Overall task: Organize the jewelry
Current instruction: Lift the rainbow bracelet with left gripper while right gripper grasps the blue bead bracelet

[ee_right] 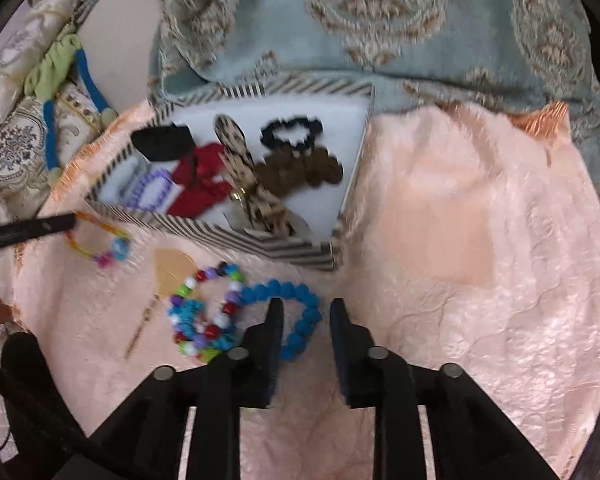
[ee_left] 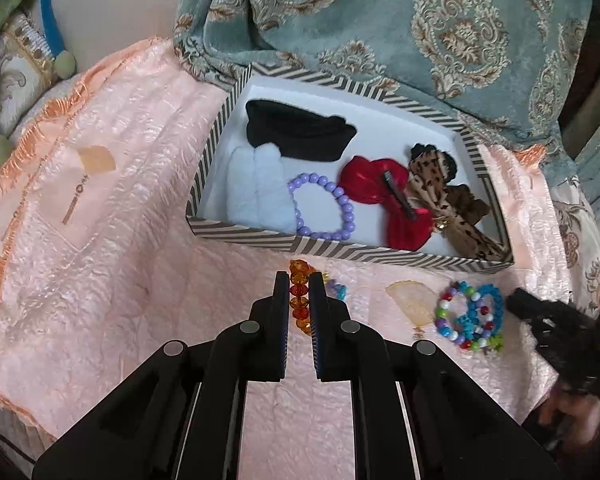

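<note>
We clamp the amber bracelet (ee_left: pixel 299 300) in our left hand-held gripper (ee_left: pixel 299 280), striped box (ee_left: pixel 380 254) straight ahead. Our right hand-held gripper (ee_right: pixel 306 306), jaws narrow but unclosed, straddles the blue bracelet (ee_right: pixel 296 320) on the bed.

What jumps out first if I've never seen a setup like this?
Probably the striped box at the back of the pink bedspread, holding a red bow, a purple bead bracelet and a leopard-print tie. Nearer, the left claw is shut on an amber bead bracelet. The right claw hovers over a blue bead bracelet beside a multicoloured beaded one.
</note>
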